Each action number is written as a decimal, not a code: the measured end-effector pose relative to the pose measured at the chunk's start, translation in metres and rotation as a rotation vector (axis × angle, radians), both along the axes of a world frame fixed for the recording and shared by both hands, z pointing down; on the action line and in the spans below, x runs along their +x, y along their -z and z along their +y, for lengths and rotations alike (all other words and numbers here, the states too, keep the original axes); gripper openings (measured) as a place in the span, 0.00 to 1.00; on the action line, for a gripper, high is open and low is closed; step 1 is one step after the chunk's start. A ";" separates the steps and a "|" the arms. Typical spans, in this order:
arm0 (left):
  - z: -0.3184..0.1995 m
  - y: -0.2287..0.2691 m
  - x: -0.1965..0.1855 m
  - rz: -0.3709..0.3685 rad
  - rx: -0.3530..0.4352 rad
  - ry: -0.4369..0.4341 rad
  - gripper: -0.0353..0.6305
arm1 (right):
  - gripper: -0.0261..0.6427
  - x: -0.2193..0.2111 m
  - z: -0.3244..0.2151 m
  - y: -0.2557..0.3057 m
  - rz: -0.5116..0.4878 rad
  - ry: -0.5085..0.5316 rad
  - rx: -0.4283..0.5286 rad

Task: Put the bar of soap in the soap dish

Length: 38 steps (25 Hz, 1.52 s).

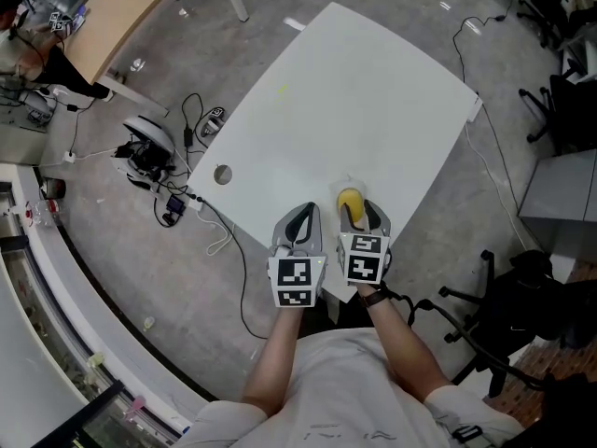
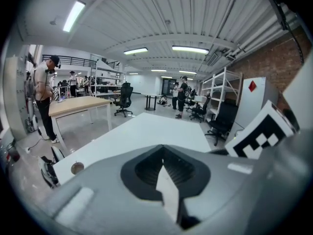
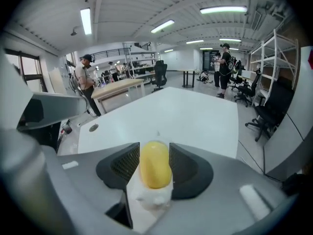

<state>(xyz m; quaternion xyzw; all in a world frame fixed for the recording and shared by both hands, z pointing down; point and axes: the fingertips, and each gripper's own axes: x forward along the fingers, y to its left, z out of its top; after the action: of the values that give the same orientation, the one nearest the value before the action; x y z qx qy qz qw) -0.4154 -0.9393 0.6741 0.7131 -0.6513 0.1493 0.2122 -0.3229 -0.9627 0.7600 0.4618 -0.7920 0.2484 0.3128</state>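
At the near edge of the surface [image 1: 373,101], our right gripper [image 3: 155,150] has its jaws grasping the soap [image 3: 155,169]; our left gripper [image 2: 163,153] has its jaws clenched together.

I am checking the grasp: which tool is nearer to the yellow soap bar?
Right. The right tool grips the yellow soap bar between its jaws; the left tool is beside it on the left, jaws together and empty.
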 end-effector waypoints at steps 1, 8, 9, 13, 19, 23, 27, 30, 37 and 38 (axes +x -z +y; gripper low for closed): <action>0.002 0.006 0.000 -0.001 0.013 -0.001 0.05 | 0.32 0.001 0.000 0.010 -0.017 -0.003 0.033; 0.022 0.056 -0.005 -0.012 0.122 -0.014 0.05 | 0.06 -0.005 0.017 0.098 -0.162 -0.029 0.256; 0.028 0.063 -0.007 -0.014 0.137 -0.015 0.05 | 0.06 -0.010 0.025 0.111 -0.188 -0.013 0.279; 0.049 0.098 -0.013 -0.024 0.225 -0.039 0.05 | 0.06 -0.031 0.056 0.165 -0.300 0.050 0.402; 0.095 0.142 -0.007 -0.006 0.346 -0.071 0.05 | 0.06 -0.031 0.116 0.220 -0.336 0.061 0.539; 0.125 0.162 0.004 0.037 0.399 -0.089 0.05 | 0.06 -0.021 0.151 0.239 -0.338 0.055 0.587; 0.147 0.176 0.017 0.042 0.433 -0.107 0.05 | 0.06 -0.012 0.173 0.257 -0.347 0.055 0.627; 0.162 0.182 0.022 0.031 0.449 -0.100 0.05 | 0.06 -0.012 0.185 0.271 -0.369 0.072 0.653; 0.225 0.208 0.008 -0.019 0.497 0.006 0.05 | 0.06 -0.014 0.245 0.299 -0.448 0.139 0.688; 0.241 0.207 0.006 -0.009 0.491 0.029 0.05 | 0.06 -0.012 0.261 0.296 -0.455 0.145 0.681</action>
<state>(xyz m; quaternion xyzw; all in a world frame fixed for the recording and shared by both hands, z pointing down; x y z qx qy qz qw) -0.4092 -0.6986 0.4670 0.7333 -0.6790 -0.0137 0.0317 -0.3345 -0.7022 0.4637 0.4151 -0.9083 0.0450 -0.0242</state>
